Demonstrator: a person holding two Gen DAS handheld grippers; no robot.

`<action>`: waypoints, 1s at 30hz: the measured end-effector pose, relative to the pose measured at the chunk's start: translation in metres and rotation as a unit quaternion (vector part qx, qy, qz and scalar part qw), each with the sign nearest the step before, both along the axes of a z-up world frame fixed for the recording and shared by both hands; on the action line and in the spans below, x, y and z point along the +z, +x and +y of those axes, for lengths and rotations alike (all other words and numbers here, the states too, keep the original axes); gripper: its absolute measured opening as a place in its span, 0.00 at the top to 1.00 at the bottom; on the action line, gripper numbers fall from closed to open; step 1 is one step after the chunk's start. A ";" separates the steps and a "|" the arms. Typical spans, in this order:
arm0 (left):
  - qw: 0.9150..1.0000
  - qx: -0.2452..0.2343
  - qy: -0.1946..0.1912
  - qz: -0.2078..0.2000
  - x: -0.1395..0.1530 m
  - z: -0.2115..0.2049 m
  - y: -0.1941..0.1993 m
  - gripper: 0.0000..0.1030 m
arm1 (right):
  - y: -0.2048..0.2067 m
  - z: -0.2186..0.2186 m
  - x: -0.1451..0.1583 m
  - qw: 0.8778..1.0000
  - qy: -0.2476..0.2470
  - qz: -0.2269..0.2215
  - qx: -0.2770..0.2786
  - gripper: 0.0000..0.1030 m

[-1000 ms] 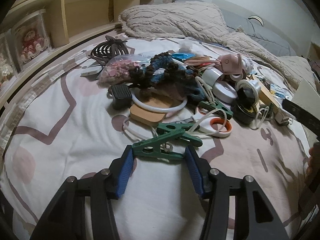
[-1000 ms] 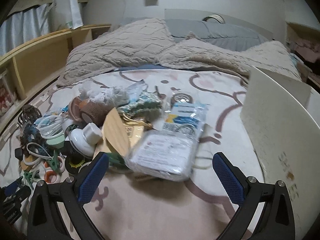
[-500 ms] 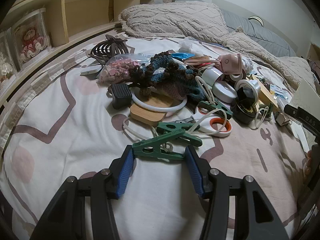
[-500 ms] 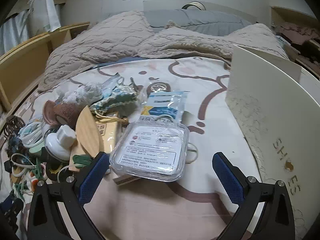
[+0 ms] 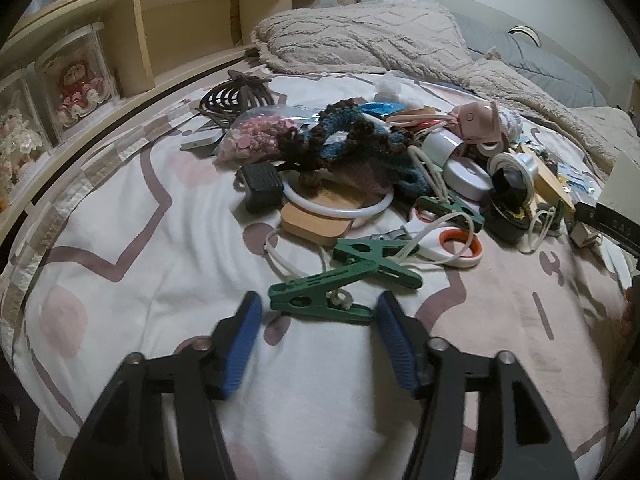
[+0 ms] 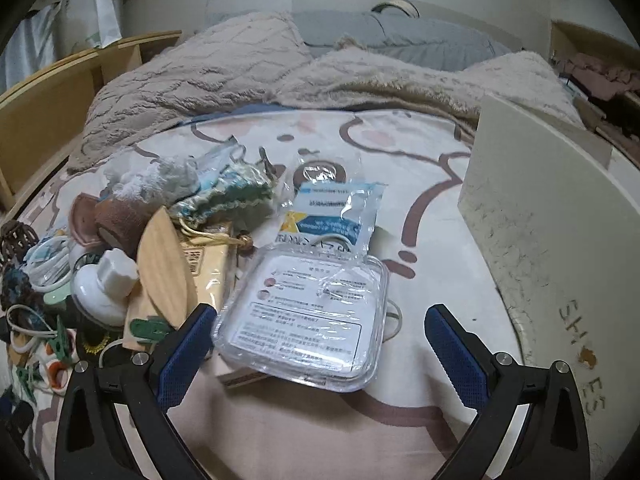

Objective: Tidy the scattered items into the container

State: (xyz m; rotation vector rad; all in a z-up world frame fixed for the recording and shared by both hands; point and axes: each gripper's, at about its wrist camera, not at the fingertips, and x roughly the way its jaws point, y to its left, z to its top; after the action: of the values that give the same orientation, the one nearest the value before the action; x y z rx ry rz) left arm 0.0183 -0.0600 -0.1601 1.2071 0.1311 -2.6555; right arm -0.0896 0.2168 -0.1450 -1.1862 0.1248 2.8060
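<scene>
Box: cream, "SHOES" printed on its side, stands on the bedsheet at the right of the right wrist view. Only its outer wall and a raised flap show; the inside is hidden, so contents cannot be told. In the left wrist view just a corner of it shows at the right edge.

Scattered pile lies on the sheet left of the box, apart from it. Nearest the right gripper: clear clamshell pack, resting partly on a flat carton whose edge alone shows. Behind it a blue-and-white sachet, partly overlapped. Right gripper jaws stand wide, empty, either side of the pack's near edge, not touching it.

Left gripper: jaws have just been opening; a green clip lies between the tips, clear of both pads, on the sheet. A second green clip lies just behind, touching it. Behind those: scissors with orange-lined handles, blades buried under the clip; white ring over a wooden block; black adapter; bag of pink bits; knitted blue-brown bundle.

The far side of the pile is a tangle, hard to separate.
</scene>
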 end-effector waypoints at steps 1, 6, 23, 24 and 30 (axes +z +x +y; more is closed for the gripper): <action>1.000 0.002 0.004 -0.001 -0.001 -0.001 0.000 0.38 | 0.000 0.002 -0.001 1.000 -0.007 -0.001 0.002 0.12; 1.000 0.003 0.012 0.001 -0.001 -0.004 0.000 0.38 | 0.006 0.005 0.001 1.000 -0.020 0.007 0.002 0.26; 1.000 0.004 0.016 0.003 0.000 -0.005 0.000 0.50 | 0.024 0.010 0.001 0.997 -0.067 -0.022 0.020 0.58; 1.000 0.003 0.016 0.003 0.000 -0.005 0.000 0.50 | 0.026 0.012 0.001 0.997 -0.073 -0.026 0.021 0.58; 1.000 -0.003 0.018 0.004 0.000 -0.002 0.000 0.50 | 0.043 0.018 0.004 0.996 -0.077 -0.042 0.021 0.50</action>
State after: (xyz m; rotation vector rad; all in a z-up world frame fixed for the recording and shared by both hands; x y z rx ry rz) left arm 0.0188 -0.0625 -0.1596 1.2083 0.1778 -2.6743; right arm -0.0470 0.2351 -0.1407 -1.3508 0.3188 2.8207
